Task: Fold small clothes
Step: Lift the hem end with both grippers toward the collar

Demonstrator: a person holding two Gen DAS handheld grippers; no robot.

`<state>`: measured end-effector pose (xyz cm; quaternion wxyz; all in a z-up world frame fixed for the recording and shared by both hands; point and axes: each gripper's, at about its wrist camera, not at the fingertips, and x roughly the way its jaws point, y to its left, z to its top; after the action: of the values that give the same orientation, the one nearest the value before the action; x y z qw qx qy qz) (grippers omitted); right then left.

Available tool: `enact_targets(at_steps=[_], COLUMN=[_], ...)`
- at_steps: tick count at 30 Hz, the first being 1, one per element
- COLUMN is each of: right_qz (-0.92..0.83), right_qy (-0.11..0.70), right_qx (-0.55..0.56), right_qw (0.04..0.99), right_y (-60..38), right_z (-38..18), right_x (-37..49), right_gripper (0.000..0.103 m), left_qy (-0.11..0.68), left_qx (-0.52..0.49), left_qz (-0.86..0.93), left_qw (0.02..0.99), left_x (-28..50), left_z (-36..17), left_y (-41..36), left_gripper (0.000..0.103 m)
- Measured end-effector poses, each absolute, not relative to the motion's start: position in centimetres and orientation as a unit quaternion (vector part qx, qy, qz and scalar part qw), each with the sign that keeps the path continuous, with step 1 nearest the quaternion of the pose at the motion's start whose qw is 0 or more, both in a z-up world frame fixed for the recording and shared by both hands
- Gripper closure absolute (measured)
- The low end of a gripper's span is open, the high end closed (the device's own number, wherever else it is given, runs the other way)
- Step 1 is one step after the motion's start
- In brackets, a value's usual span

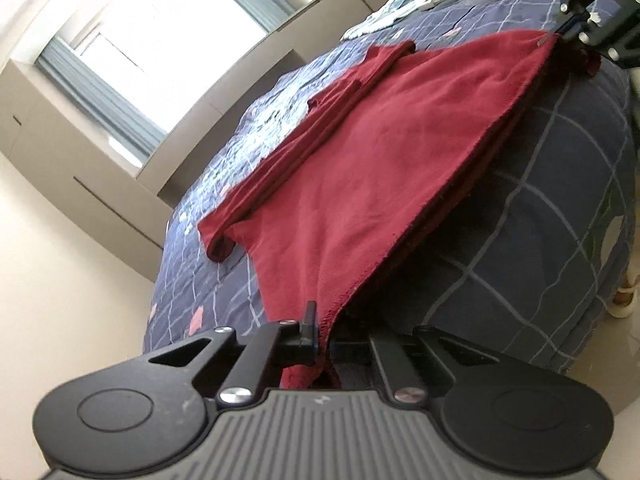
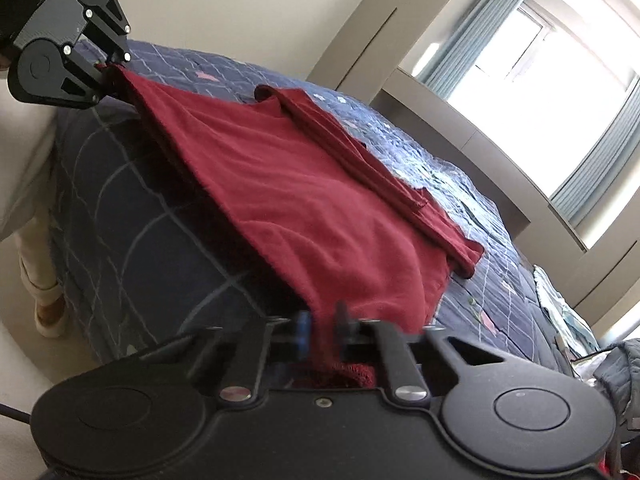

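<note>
Red garment, both corners claw-pinched, unlabelled

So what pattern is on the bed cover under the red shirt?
Dark navy bed cover with a pale checked grid; clearest in the left wrist view.

A dark red garment lies on a navy bedspread with pale grid lines.

I see a bed covered by a navy quilt with a pale grid pattern. A dark red garment lies spread on it, its near edge at the bed's side, sleeves folded inward. Light-coloured clothes lie near the far end.
</note>
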<state>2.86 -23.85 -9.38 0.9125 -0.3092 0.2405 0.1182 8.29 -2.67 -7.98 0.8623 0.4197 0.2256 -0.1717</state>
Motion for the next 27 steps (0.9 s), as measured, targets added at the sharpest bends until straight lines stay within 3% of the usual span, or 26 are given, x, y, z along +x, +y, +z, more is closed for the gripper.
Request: enact_targets(at_steps=[11,19,27], right_qz=[0.159,0.243,0.283], right_qy=[0.251,0.336,0.367], right_qx=[-0.334,-0.280,-0.221], right_qw=[0.895,0.866,0.858], right_y=[-23.4,-23.9,-25.3], right_z=[-6.1,-2.3,1.8], right_x=[-0.1,-4.4,-0.1], right_gripper=[0.101,0.101,0.101], left_qy=[0.202,0.253,0.321], left_qx=[0.434,0.421,0.313], left_qz=[-0.200,-0.281,-0.313], left_qw=[0.855,0.824,0.837], left_x=[4.7,-0.4,5.8], left_z=[-5.5,-3.1,2.0], left_y=[-0.9,1.7,3.1], left_gripper=[0.101,0.100,0.100])
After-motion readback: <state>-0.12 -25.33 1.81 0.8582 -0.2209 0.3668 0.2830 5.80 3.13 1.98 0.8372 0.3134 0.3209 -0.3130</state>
